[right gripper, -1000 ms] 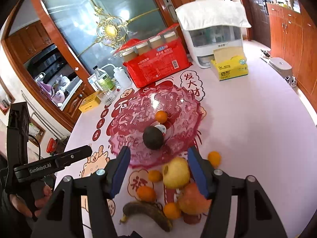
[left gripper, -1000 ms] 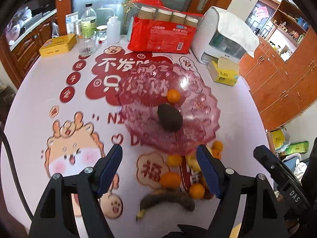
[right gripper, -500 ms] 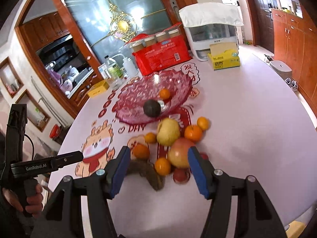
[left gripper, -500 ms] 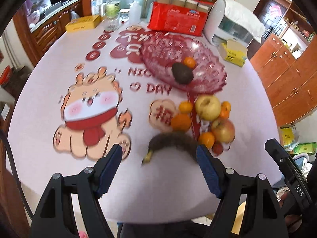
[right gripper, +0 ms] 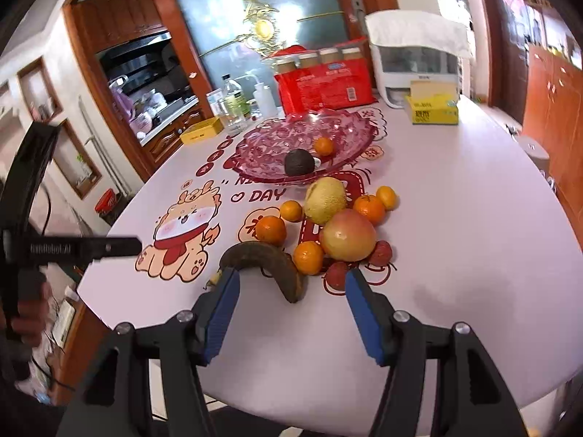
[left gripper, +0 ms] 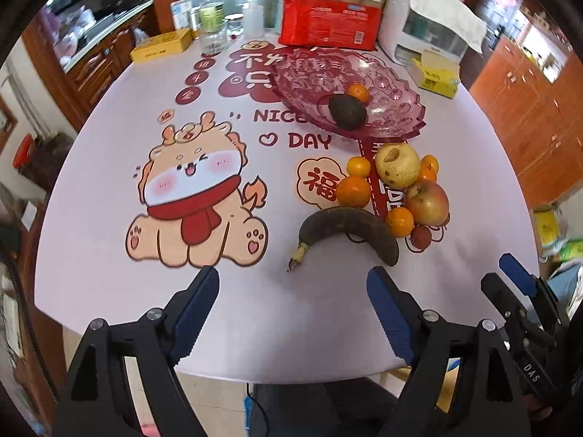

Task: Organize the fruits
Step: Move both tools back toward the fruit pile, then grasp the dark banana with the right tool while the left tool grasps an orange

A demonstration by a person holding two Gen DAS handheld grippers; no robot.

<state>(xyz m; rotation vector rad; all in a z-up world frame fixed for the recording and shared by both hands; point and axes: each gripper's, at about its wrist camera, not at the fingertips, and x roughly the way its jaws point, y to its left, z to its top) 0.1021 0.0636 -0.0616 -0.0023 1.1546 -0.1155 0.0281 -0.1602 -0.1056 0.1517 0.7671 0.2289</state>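
A pink glass fruit bowl (left gripper: 400, 83) (right gripper: 349, 134) holds a dark avocado (left gripper: 347, 111) (right gripper: 298, 162) and a small orange (left gripper: 357, 91). In front of it lies a pile of fruit: a yellow apple (left gripper: 397, 164) (right gripper: 325, 199), a red apple (left gripper: 427, 201) (right gripper: 348, 235), several small oranges (left gripper: 352, 191), red lychees (right gripper: 380, 252) and a blackened banana (left gripper: 349, 226) (right gripper: 266, 260). My left gripper (left gripper: 291, 291) is open and empty, near the table's front edge. My right gripper (right gripper: 291, 291) is open and empty, just before the banana.
At the table's back stand a red pack of cups (left gripper: 329, 25), a white appliance (left gripper: 430, 25), a yellow tissue box (left gripper: 433, 73), bottles (left gripper: 211, 18) and a yellow tin (left gripper: 160, 45). The tablecloth (left gripper: 109, 167) has a cartoon dragon print.
Both grippers have pulled back from over the bowl toward the table's front edge. Both stay open and empty. The fruit has not moved.
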